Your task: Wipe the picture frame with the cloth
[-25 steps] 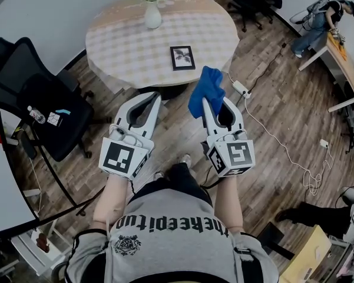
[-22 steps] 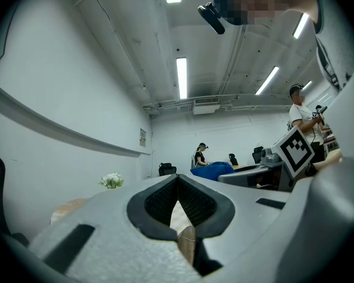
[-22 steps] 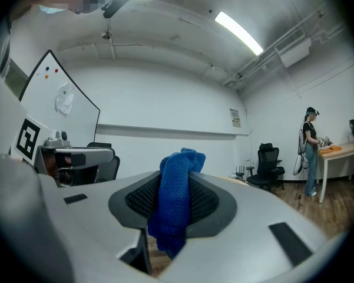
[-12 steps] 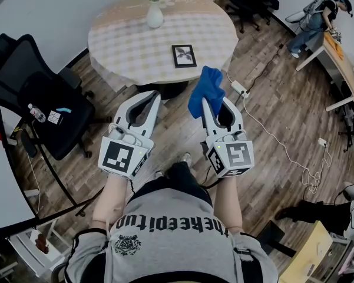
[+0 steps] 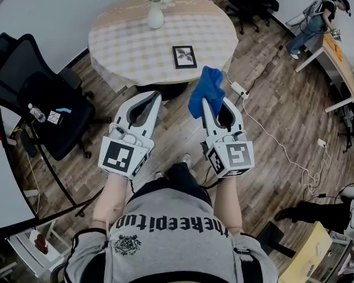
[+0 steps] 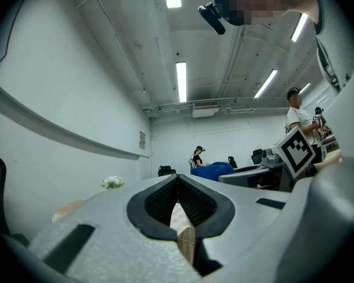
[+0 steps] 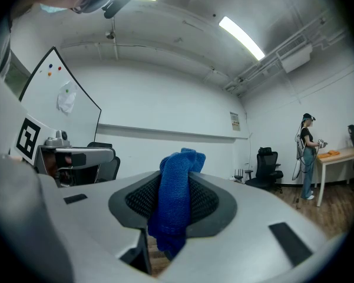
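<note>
From the head view, the picture frame point(image 5: 184, 56) lies flat on the round desk point(image 5: 118, 46), near the desk's front edge, well apart from the white vase point(image 5: 155, 16) of flowers at the desk's far side. Both tools hang short of the desk, above the wooden floor point(image 5: 271, 117). The left hand-held gripper point(image 5: 155, 96) points at the desk's front edge, and the right hand-held gripper point(image 5: 214, 102) carries the blue cloth point(image 5: 205, 90) just off the desk's front right.

In the left gripper view, the jaws meet at their tips with nothing between them; the pale blooms beyond are probably those on the desk.

In the right gripper view, the jaws pinch the cloth, which bunches above them and droops below.
</note>
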